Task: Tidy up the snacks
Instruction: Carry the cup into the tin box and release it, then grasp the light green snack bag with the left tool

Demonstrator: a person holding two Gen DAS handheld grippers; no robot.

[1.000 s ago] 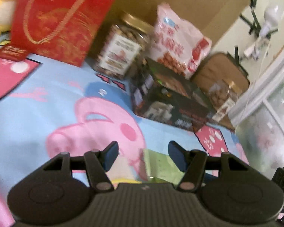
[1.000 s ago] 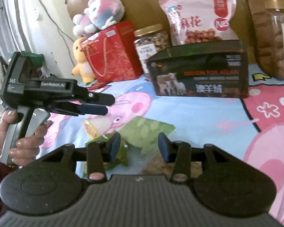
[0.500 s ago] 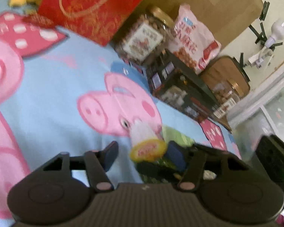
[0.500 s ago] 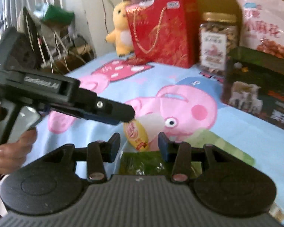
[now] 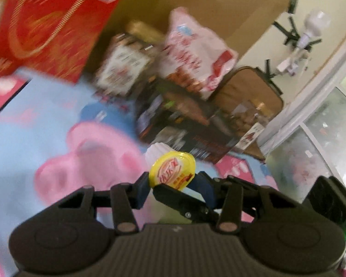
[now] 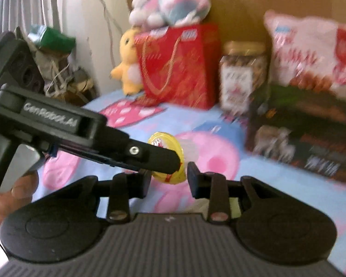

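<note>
Yellow-lidded jelly cup (image 5: 172, 170), 1 item, lifted above the pig-print blue sheet (image 5: 34, 120), pinched in your left gripper (image 5: 173, 185). Your right gripper (image 6: 168, 181) sits just beside it, fingers parted around the cup without touching. Behind, left to right: red gift bag (image 5: 50, 27), jar (image 5: 124, 67), pink snack bag (image 5: 196, 55), dark box (image 5: 184, 127).

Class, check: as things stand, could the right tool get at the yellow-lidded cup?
Probably yes. The yellow-lidded cup sits just ahead of the open right tool, roughly between its fingers. The left tool grips it, though, and partly covers its near side.
</note>
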